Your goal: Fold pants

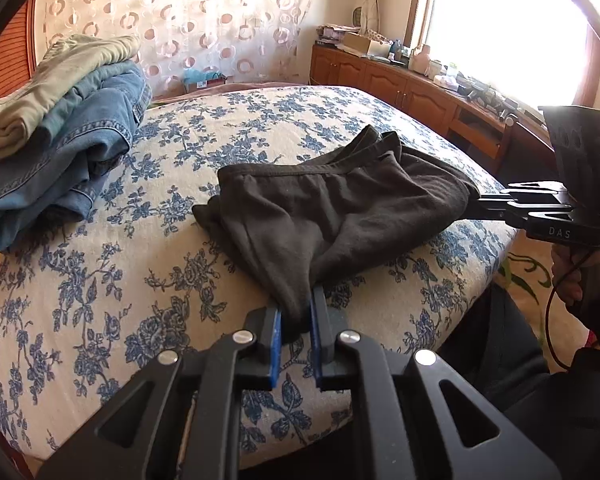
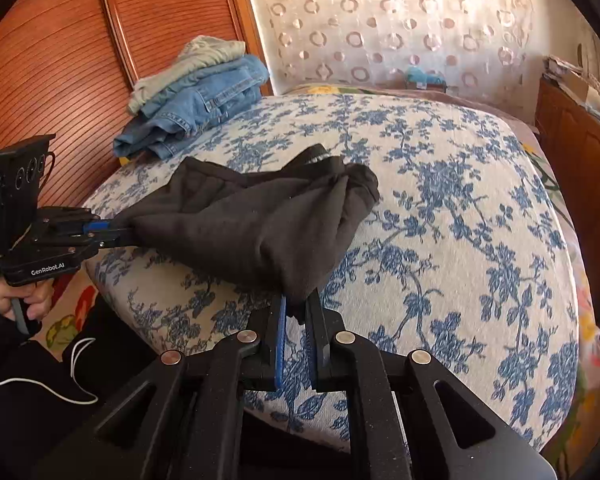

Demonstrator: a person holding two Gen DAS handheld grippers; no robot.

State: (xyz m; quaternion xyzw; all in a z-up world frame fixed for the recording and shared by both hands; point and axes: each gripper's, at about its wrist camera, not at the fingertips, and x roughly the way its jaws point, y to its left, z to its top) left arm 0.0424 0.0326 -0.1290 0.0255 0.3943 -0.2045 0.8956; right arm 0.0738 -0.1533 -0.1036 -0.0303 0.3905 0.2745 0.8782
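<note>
Dark brown pants (image 1: pixel 332 208) lie bunched on the blue-flowered bed cover (image 1: pixel 140 280), near its front edge. My left gripper (image 1: pixel 296 312) is shut on one near corner of the cloth, which is pinched between its blue pads. From the right side of the left wrist view, my right gripper (image 1: pixel 476 204) reaches in and grips the other end. In the right wrist view the pants (image 2: pixel 252 220) stretch between my right gripper (image 2: pixel 298 312), shut on a fold, and my left gripper (image 2: pixel 120 230), which holds the far left end. A hand (image 2: pixel 28 300) grasps that gripper's handle.
A stack of folded clothes, blue jeans (image 1: pixel 64 160) under a pale green garment (image 1: pixel 60 80), sits at the bed's far left corner by a wooden slatted door (image 2: pixel 60 60). A wooden cabinet (image 1: pixel 400 88) with clutter runs under the bright window. The floor (image 1: pixel 520 276) shows beside the bed.
</note>
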